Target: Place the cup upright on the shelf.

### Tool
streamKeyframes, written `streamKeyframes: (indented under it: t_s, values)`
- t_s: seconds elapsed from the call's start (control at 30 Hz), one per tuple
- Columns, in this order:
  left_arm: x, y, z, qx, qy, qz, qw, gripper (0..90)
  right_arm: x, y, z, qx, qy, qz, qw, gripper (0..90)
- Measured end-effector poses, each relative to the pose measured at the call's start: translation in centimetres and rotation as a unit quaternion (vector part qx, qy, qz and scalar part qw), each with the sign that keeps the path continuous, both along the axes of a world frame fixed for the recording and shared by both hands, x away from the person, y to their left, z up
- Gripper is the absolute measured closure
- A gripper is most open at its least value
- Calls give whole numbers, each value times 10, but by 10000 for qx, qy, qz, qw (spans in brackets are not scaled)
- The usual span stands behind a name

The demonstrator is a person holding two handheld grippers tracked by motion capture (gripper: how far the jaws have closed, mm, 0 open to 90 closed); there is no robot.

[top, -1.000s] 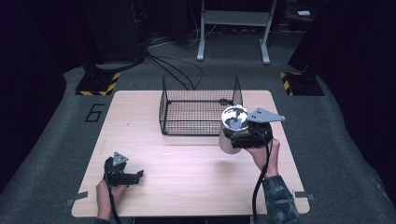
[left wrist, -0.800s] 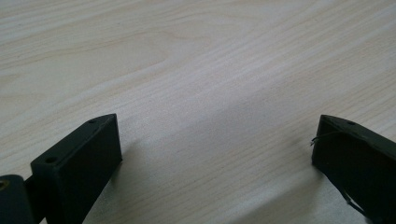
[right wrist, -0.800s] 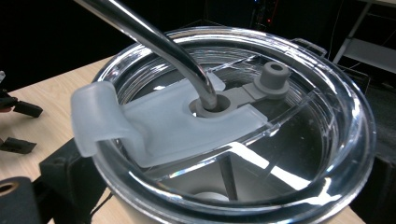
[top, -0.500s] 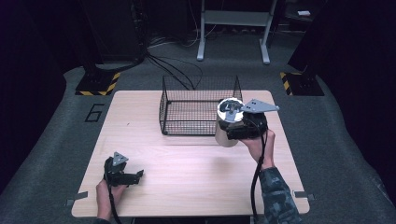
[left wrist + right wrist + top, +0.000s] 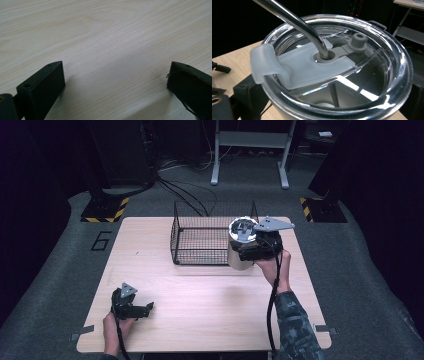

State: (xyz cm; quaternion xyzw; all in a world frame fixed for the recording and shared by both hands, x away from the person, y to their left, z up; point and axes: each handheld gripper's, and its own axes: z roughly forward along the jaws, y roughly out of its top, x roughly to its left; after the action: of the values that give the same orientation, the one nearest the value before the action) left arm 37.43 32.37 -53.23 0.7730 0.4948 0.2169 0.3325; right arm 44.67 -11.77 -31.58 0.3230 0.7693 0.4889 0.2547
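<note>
Altogether, one steel tumbler [image 5: 242,245] with a clear lid [image 5: 337,65] and one metal straw [image 5: 294,21] hangs clamped in the right gripper [image 5: 250,251] beside one wire basket [image 5: 200,240]. Over the tabletop [image 5: 200,295], the left gripper [image 5: 145,309] rests, jaws apart.

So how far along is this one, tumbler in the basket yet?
Not yet. Done: the right gripper has the steel tumbler clamped and lifted, at the wire basket's right front corner. In hand: carrying it, apparently toward the basket. Left: getting it over the wall and releasing. The left gripper rests open on the table.
</note>
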Motion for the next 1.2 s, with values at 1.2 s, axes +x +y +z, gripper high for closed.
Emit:
streamKeyframes:
  t_s: [1.2]
  values:
    - [0, 0, 0, 5, 3, -9, 10000, 13, 52, 27, 9, -14, 129, -112, 9999, 35]
